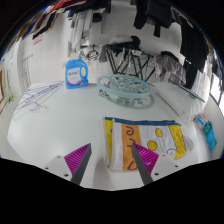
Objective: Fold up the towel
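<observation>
Risk lies in the wide-open, empty claw (113,160) pinching only the top layer of the towel (147,141), lying seemingly flat on the bench (60,115) just ahead, dragging it askew.

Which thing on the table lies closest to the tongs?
The colourful patterned towel, flat just ahead of the open tongs. The blue bottle and wire basket sit farther back.

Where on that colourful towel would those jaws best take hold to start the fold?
Probably at the near edge of the towel, close to a corner. It lies flat on the white table, just ahead of the open gripper, so a thin edge is all the jaws could pinch. Come in low from this side.
</observation>
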A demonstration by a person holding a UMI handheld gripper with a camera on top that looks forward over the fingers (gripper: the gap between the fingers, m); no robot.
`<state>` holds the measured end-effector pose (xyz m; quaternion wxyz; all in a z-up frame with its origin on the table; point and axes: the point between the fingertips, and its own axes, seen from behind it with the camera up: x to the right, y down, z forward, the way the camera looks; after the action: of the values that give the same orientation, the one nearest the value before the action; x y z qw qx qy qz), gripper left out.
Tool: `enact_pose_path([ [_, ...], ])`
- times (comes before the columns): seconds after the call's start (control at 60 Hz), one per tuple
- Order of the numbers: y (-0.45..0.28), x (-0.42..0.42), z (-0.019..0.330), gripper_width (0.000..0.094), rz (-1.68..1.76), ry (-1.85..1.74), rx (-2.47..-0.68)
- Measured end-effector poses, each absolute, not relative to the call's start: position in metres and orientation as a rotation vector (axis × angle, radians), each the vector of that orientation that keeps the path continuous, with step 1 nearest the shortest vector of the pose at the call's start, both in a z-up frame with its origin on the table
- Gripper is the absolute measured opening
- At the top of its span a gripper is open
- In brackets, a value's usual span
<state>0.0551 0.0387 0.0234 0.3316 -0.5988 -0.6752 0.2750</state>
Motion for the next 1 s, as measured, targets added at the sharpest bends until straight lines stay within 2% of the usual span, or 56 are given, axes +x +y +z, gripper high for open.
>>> enact_pose_path([
  [0.1,0.044,0.025,-0.003,0.0811,0.682,-1.796,-1.560],
  [0.15,0.041,0.018,-0.013,0.0684,0.687,-1.821,-1.556],
  [0.183,0.035,0.011,-0.016,0.0523,0.714,-1.826,-1.555],
  [0.25,0.035,0.011,-0.015,0.0287,0.717,-1.851,-1.522],
  [0.283,0.041,0.009,-0.015,0.0028,0.658,-1.843,-1.490],
  [0.383,0.040,0.011,-0.017,0.0008,0.564,-1.867,-1.469],
  [0.5,-0.005,0.022,-0.010,0.0007,0.724,-1.956,-1.624],
  [0.683,-0.024,0.032,0.072,0.0006,0.961,-1.907,-1.675],
  [0.833,0.036,0.025,0.123,0.0006,1.026,-1.823,-1.693],
  [0.933,0.103,0.014,0.134,0.0006,0.968,-1.758,-1.673],
  [1.0,0.148,0.007,0.129,0.0007,0.918,-1.714,-1.675],
])
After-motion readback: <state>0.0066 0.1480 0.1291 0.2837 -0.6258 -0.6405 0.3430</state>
